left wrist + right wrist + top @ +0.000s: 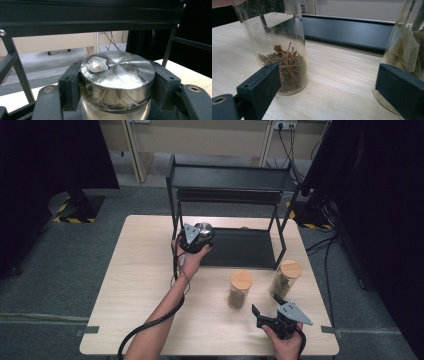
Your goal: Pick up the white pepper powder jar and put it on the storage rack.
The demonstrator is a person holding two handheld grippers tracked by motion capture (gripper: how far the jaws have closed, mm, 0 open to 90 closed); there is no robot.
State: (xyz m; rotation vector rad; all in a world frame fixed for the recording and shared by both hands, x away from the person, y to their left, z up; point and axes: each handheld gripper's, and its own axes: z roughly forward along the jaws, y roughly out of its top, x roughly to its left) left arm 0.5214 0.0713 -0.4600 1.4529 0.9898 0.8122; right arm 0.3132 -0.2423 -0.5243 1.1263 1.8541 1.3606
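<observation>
My left gripper [199,238] is shut on a glass jar with a shiny metal lid [203,227], at the front left corner of the black rack's lower shelf [240,247]. In the left gripper view both jaws press the jar [117,72] just under its lid, with the rack's upper shelf [100,15] overhead. Two glass jars with wooden lids stand on the table: one with star anise [240,289] [283,52] and one with pale dried pieces [286,277] [409,47]. My right gripper [265,306] [329,80] stands open near the table's front edge, facing the gap between them.
The black two-tier rack [230,177] takes up the back middle of the wooden table [140,270]. Its thin legs [21,72] stand close beside the held jar. A cable [150,325] trails from the left gripper across the front of the table.
</observation>
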